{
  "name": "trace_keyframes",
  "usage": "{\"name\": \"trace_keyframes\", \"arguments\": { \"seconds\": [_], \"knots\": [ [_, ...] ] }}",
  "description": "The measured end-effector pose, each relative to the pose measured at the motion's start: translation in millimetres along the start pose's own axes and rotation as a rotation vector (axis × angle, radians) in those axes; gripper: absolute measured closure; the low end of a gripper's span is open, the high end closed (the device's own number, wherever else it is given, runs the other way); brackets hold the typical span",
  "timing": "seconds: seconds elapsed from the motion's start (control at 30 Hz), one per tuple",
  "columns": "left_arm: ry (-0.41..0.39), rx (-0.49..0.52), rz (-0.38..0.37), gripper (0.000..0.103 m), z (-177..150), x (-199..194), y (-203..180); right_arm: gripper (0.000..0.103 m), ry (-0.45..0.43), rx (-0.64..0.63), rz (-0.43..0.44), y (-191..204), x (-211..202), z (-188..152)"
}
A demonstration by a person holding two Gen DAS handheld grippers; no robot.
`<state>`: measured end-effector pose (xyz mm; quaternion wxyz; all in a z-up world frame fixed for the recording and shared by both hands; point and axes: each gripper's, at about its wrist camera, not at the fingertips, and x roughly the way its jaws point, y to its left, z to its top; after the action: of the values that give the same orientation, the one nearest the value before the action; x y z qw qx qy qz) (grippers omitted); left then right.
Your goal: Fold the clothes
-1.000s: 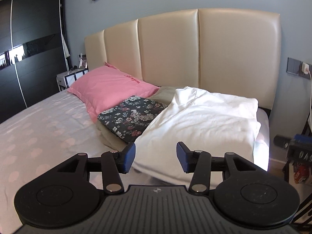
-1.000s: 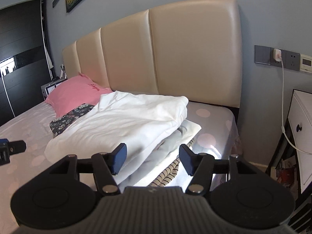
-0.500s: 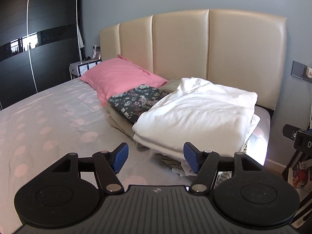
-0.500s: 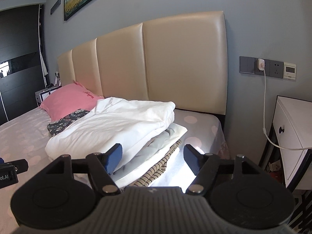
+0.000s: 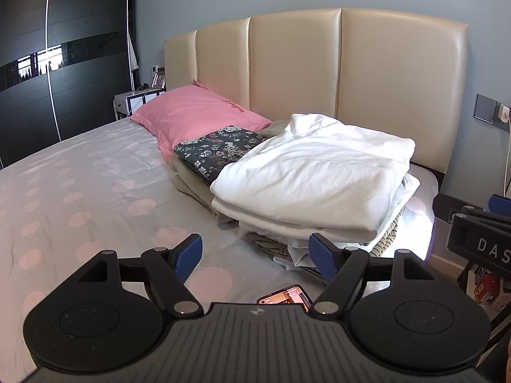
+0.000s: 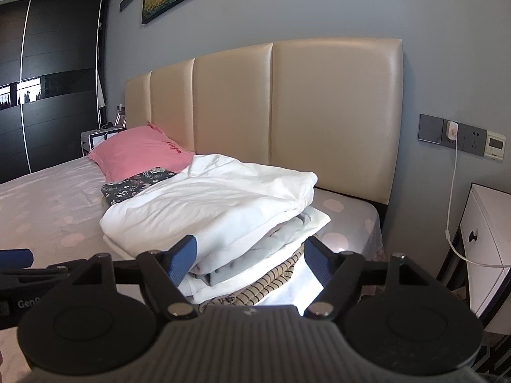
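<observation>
While both tools are held above the near part of the bed (image 5: 80, 198), nothing is gripped by either of them. Farthest left in the left wrist view, a dark wardrobe (image 5: 48, 63) is seen against the wall, and a pink pillow (image 5: 194, 111) is laid at the cream headboard (image 5: 319, 63). Beside the pillow, a dark floral garment (image 5: 220, 146) is folded flat on a beige piece, and its right edge is overlapped by the white folded garment (image 5: 319, 172). That white garment is set on top of a stack of folded clothes (image 5: 319, 242), with a striped piece showing at the bottom. The left gripper (image 5: 255, 252) is held with its blue-padded jaws spread wide; the stack lies just beyond and to the right of the gap, nearest the right pad, and is not touched. A phone (image 5: 286, 296) with a lit screen is seen on the sheet directly below the jaws. At the far right edge, part of the other tool is visible beside the bed. In the right wrist view, the right gripper (image 6: 249, 258) is likewise held wide apart, and the corner of the stack (image 6: 242, 274) is framed between its pads without contact that can be made out. To the right, a charger cable (image 6: 452, 198) is hung from a wall socket down to a white nightstand (image 6: 485, 242).
</observation>
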<state>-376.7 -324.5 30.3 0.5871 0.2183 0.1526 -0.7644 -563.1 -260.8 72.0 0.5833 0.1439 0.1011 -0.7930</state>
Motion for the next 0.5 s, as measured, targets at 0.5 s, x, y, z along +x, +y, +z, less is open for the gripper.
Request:
{"name": "trace_keyframes", "arguments": {
  "seconds": [0.5],
  "knots": [
    [-0.001,-0.021,0.02,0.03,0.3,5.7,4.5,0.026,0.009,-0.025,0.016,10.2,4.7,-1.4]
  ]
}}
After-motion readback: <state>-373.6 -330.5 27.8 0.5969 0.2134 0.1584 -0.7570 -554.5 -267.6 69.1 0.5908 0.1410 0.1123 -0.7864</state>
